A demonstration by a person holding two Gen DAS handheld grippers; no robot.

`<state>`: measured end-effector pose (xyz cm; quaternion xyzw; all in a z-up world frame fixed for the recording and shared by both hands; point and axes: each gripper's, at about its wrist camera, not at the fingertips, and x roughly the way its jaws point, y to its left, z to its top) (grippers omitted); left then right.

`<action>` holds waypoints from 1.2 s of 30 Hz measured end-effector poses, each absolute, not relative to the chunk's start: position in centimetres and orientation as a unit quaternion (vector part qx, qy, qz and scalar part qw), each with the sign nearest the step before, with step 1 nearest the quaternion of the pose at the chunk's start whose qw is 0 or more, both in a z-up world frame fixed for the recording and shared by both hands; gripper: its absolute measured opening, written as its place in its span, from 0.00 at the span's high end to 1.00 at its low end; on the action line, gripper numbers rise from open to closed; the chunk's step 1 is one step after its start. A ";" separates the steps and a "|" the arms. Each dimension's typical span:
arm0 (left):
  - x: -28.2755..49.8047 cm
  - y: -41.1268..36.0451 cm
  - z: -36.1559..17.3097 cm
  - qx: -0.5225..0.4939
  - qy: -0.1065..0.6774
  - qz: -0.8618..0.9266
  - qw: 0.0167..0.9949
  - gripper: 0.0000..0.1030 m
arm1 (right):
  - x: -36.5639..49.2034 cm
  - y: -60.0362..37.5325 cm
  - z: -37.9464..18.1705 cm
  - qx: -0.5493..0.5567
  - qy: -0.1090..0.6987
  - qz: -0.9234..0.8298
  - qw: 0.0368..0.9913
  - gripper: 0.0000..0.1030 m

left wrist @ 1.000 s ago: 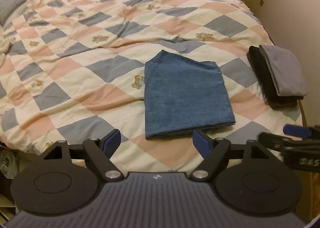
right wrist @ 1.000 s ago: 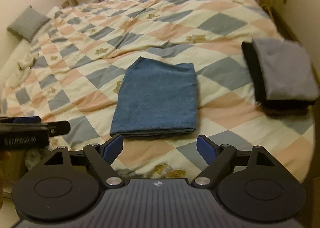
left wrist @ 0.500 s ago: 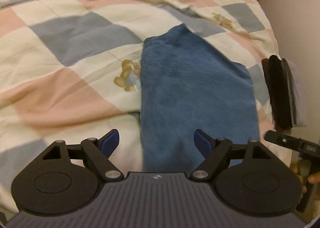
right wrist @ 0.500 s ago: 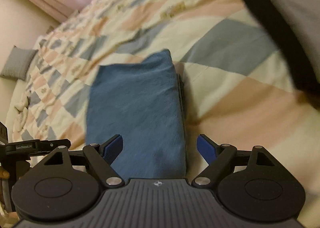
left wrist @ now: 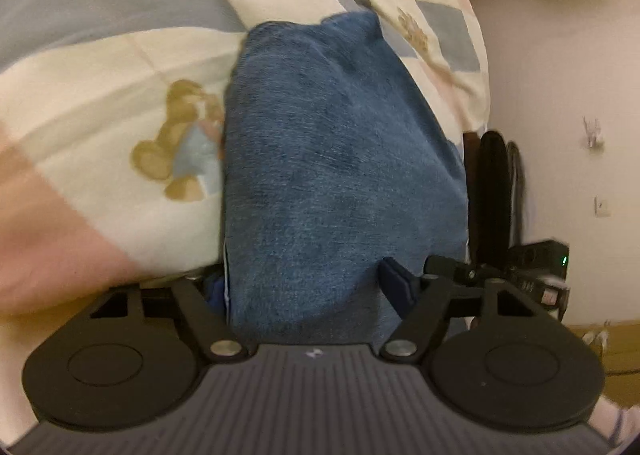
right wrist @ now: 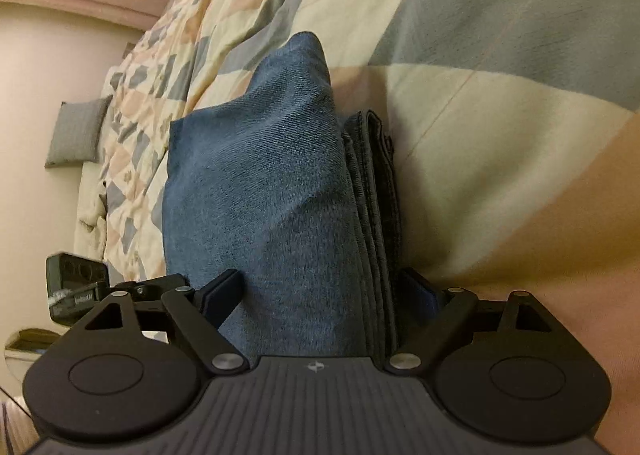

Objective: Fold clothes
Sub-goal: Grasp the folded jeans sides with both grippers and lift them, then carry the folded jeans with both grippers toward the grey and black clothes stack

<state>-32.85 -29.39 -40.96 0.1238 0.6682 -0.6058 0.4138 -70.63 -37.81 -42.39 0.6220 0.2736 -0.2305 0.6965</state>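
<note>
Folded blue jeans [left wrist: 340,175] lie on the checked quilt [left wrist: 100,115]. My left gripper [left wrist: 304,283] is rolled on its side and open, with the near left edge of the jeans between its fingers. One blue pad [left wrist: 394,281] rests on the denim; the other is partly hidden under the fold. In the right wrist view my right gripper [right wrist: 322,291] is also open and straddles the near right edge of the jeans [right wrist: 272,195], where the stacked layers [right wrist: 376,195] show. Each gripper is visible at the edge of the other's view.
A stack of dark folded clothes [left wrist: 494,191] sits just past the jeans at the bed's edge, next to the wall [left wrist: 560,95]. A grey pillow [right wrist: 78,131] lies at the far end of the quilt [right wrist: 500,95]. The other gripper [right wrist: 80,295] is close alongside.
Both grippers dropped from above the bed down to the jeans, rolled sideways, and slid their open fingers around the near edge. The jeans have not moved.
</note>
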 end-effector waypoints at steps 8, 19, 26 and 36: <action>-31.7 -29.1 -40.7 0.127 0.666 -0.628 0.382 0.45 | -70.4 -37.7 -41.7 0.645 0.261 -0.180 0.695 0.40; -33.3 -31.3 -37.0 0.186 0.622 -0.655 0.387 0.57 | -71.2 -35.7 -40.5 0.665 0.197 -0.208 0.690 0.61; -37.5 -35.9 -36.7 0.285 0.570 -0.698 0.326 0.57 | -75.0 -30.5 -41.0 0.705 0.087 -0.279 0.646 0.61; -45.9 -44.0 -25.0 0.340 0.413 -0.812 0.232 0.61 | -78.4 -28.2 -35.1 0.632 -0.048 -0.446 0.632 0.63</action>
